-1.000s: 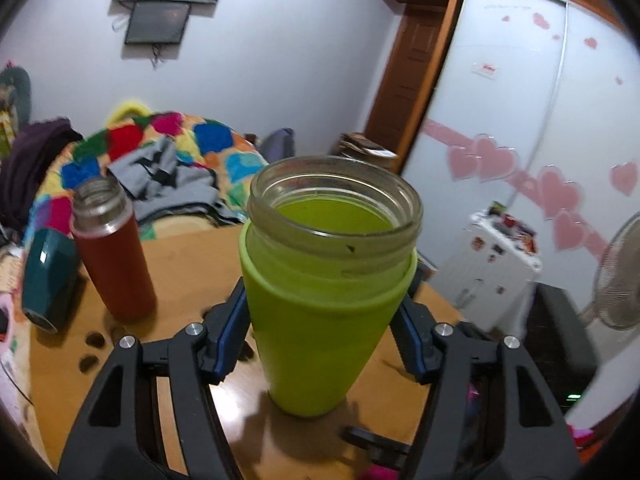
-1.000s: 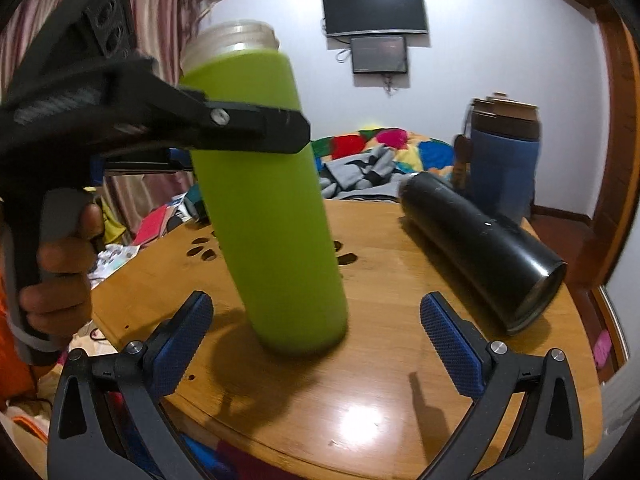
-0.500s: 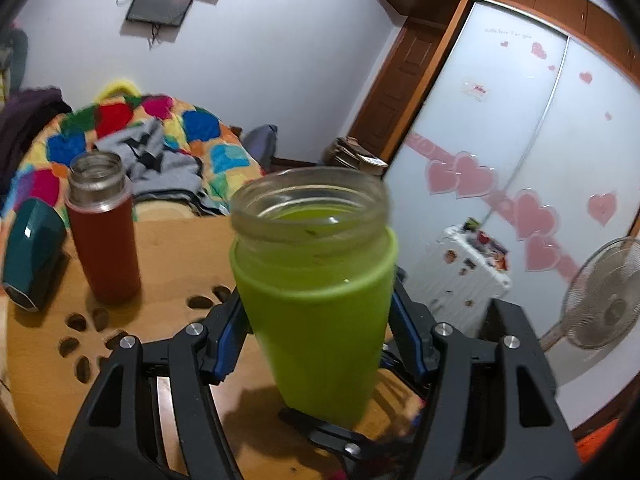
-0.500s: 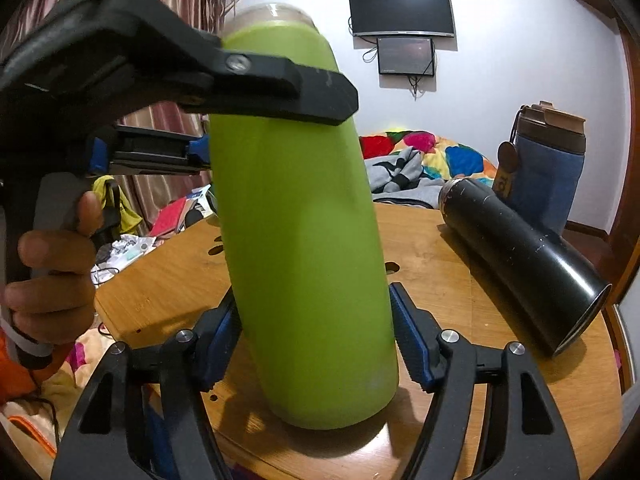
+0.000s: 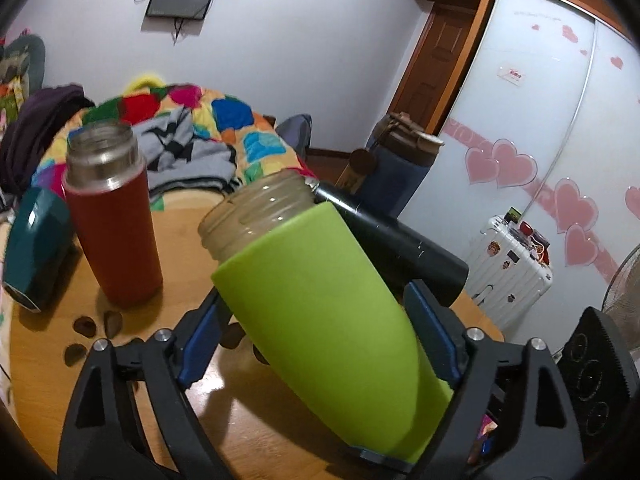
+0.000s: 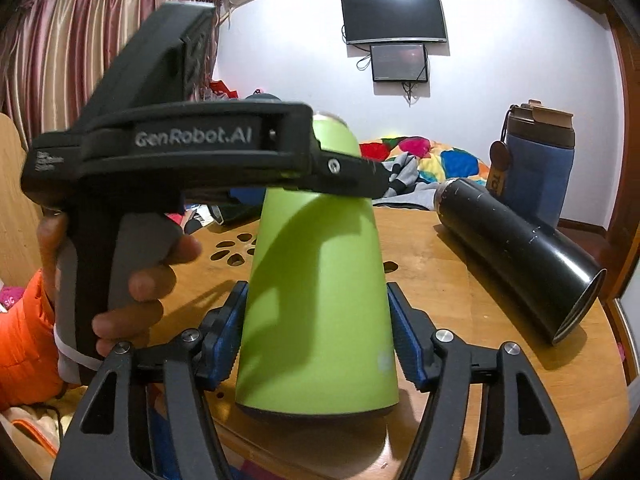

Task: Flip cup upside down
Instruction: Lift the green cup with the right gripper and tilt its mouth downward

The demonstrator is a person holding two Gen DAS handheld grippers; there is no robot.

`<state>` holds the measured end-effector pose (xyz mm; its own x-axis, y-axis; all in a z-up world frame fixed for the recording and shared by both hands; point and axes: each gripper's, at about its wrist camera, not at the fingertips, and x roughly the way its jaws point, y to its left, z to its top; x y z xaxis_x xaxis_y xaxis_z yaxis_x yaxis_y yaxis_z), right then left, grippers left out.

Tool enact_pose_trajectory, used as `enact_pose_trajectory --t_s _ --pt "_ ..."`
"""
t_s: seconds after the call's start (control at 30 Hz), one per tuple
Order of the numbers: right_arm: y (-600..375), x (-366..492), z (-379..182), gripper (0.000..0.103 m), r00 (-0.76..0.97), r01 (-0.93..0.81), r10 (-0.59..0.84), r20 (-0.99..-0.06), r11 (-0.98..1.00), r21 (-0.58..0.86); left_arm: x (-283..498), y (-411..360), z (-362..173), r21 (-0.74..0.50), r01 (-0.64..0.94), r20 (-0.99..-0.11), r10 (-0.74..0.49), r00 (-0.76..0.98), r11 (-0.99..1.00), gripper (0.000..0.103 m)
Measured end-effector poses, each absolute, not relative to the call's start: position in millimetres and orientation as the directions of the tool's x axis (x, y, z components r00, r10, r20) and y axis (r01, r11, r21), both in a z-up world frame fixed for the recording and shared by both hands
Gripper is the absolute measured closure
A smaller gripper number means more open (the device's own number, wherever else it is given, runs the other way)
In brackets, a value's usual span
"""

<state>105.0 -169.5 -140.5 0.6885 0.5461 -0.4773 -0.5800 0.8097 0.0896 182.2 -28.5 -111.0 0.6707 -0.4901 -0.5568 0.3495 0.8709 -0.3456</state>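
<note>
The green cup (image 5: 328, 320) has a clear threaded mouth and is lifted off the round wooden table (image 5: 48, 360). It tilts with its mouth pointing away and to the left. My left gripper (image 5: 316, 340) is shut on its upper body. In the right wrist view the cup (image 6: 316, 300) fills the centre. My right gripper (image 6: 316, 340) is shut on its lower body near the base. The left gripper (image 6: 200, 160) crosses above, held by a hand.
A red flask (image 5: 112, 224) stands open at left beside a teal object (image 5: 32, 248). A black bottle (image 6: 520, 256) lies on its side at right. A blue tumbler (image 6: 536, 164) stands behind it. Cut-out holes (image 5: 92, 328) mark the table middle.
The right gripper closed onto the cup's lower body. The cup came off the table and tipped, mouth swinging away from the left camera.
</note>
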Motion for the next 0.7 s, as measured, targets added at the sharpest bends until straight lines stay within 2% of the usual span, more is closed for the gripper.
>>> enact_pose_trajectory --t_s 0.47,0.7 --pt "-175 104 -144 0.041 0.675 -0.576 0.556 -0.485 0.808 0.126 200 -16 -140 -0.506 0.300 -0.604 -0.580 0.546 0.809 0.009" --pt "-175 102 -145 0.041 0.661 -0.589 0.574 -0.484 0.796 0.141 203 -13 -144 -0.535 0.250 -0.644 -0.581 0.498 0.807 0.009"
